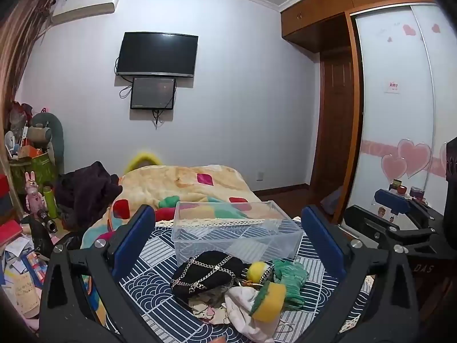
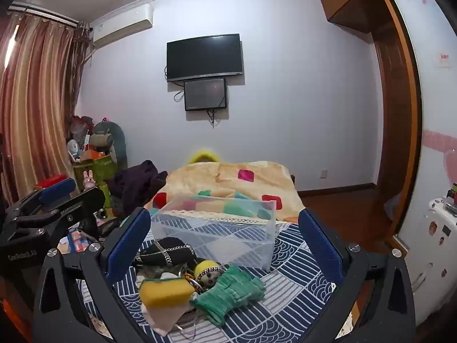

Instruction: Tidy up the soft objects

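A pile of soft objects lies on the blue patterned cloth (image 1: 148, 283): a black pouch with silver chains (image 1: 205, 271) (image 2: 168, 253), a yellow and green sponge (image 1: 270, 300) (image 2: 165, 290), a green knitted doll with a yellow head (image 1: 288, 280) (image 2: 228, 291), and a white cloth (image 1: 245, 314) (image 2: 165, 318). A clear plastic bin (image 1: 237, 228) (image 2: 217, 228) stands empty just behind the pile. My left gripper (image 1: 231, 245) is open above the pile, nothing in it. My right gripper (image 2: 228, 245) is open above the pile, also empty.
A bed with a colourful blanket (image 1: 185, 185) (image 2: 228, 180) lies beyond the bin. A dark garment (image 1: 88, 188) and cluttered items (image 1: 20, 257) sit to the left. A wardrobe (image 1: 394, 114) and a white fridge (image 2: 434, 243) are at the right.
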Tool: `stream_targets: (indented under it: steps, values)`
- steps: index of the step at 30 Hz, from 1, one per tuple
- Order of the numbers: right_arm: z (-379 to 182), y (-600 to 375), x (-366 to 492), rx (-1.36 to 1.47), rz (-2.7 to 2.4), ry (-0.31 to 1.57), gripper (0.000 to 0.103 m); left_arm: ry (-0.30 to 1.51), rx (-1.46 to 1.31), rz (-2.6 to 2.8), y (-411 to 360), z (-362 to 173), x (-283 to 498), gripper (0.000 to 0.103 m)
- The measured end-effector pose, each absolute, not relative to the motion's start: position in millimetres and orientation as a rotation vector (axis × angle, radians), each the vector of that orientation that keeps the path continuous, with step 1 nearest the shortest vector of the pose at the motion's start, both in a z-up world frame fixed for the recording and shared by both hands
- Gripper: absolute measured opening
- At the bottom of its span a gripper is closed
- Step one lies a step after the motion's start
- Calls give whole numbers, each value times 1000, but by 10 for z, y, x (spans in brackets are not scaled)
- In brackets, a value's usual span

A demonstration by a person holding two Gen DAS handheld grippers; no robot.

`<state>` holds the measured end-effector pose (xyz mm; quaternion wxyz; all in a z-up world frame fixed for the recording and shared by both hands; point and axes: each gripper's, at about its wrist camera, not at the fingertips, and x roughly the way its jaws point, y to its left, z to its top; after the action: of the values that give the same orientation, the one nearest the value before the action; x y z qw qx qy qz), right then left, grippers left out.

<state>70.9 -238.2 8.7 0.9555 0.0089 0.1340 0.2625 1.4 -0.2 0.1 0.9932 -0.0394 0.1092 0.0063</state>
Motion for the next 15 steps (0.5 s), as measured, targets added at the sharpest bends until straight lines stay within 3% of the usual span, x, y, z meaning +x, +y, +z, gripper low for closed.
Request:
stream_targets:
  steps: [15]
  values:
    - [111,-2415,674,37,531,260,103,166,-65,0,-45,11,-56,103]
